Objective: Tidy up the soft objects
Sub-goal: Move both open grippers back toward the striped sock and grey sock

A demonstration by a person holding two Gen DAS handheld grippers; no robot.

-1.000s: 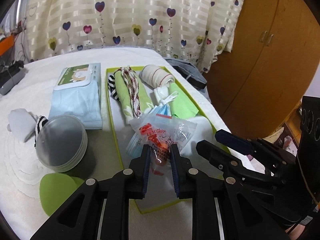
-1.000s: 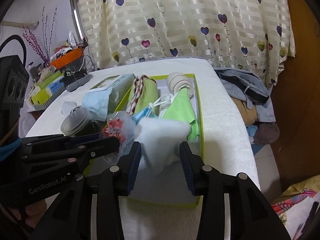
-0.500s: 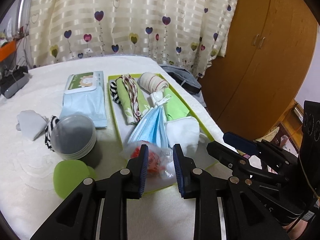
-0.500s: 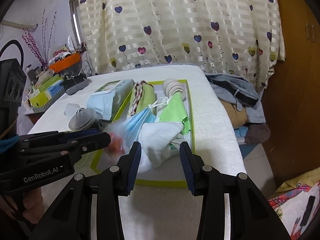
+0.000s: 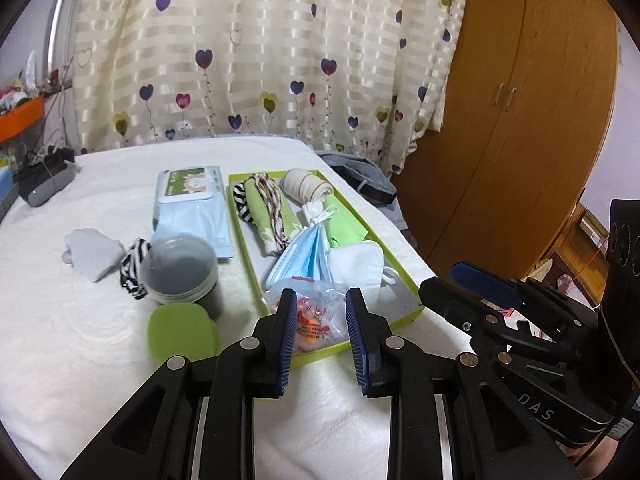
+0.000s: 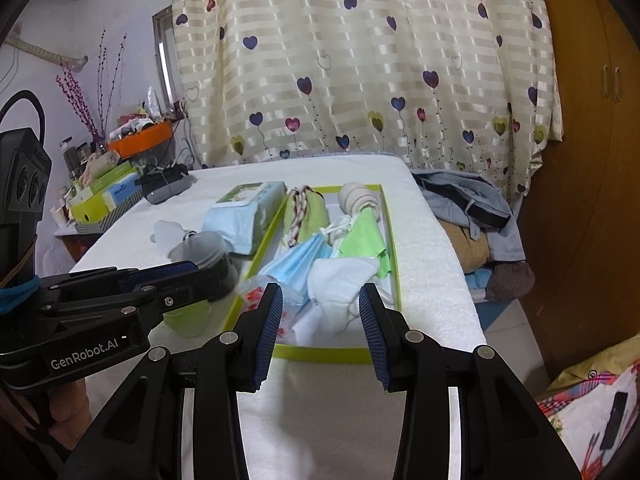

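Bedspread (image 5: 100,344) white, holds green tray (image 5: 416,312) | heart curtain (image 5: 260,60) behind | both tools apart, empty

Tray (image 5: 404,276): lime rim, smooth matt card or plastic. Bed cover (image 5: 80,340): white, nubby terry cloth. Face masks (image 5: 304,252): blue pleated non-woven fabric. Zip bag (image 5: 320,312): clear, glossy, crinkled plastic. Wipes pack (image 5: 192,208): shiny film. Round tub (image 5: 180,268): translucent frosted plastic. Curtain (image 6: 360,60): satiny striped cloth. Wardrobe (image 5: 540,100): smooth varnished wood.
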